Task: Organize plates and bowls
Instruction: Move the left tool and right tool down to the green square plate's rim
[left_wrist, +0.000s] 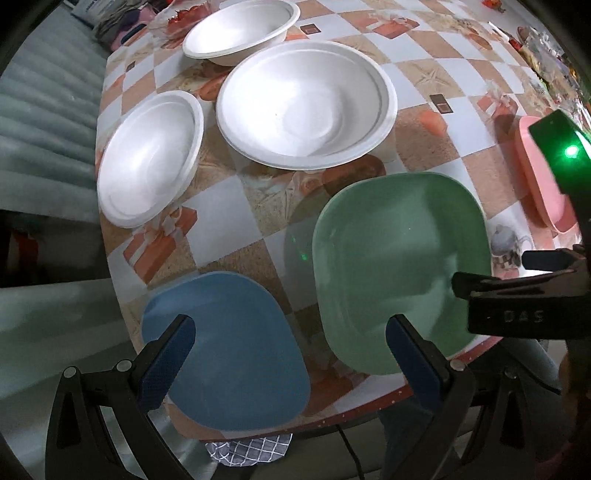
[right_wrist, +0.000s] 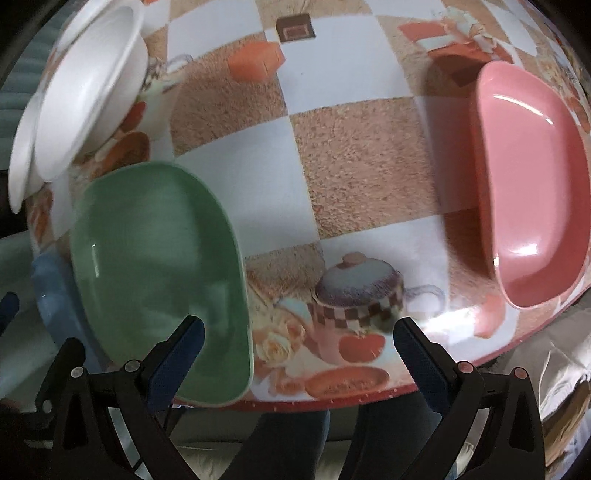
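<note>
Three white bowls stand on the table in the left wrist view: far (left_wrist: 240, 29), middle (left_wrist: 306, 103) and left (left_wrist: 151, 158). A blue plate (left_wrist: 225, 350) lies at the near edge, a green plate (left_wrist: 399, 266) to its right, a pink plate (left_wrist: 543, 184) at far right. My left gripper (left_wrist: 291, 343) is open above the blue and green plates. My right gripper (right_wrist: 299, 343) is open and empty over the table's near edge, between the green plate (right_wrist: 159, 277) and the pink plate (right_wrist: 532, 184). Its body also shows in the left wrist view (left_wrist: 517, 295).
The table (right_wrist: 351, 155) has a checkered patterned cloth and a rounded red near edge. Clutter (left_wrist: 546, 55) lies at the far right. A grey sofa (left_wrist: 48, 147) stands left of the table. A checked cloth (left_wrist: 251, 448) hangs below the near edge.
</note>
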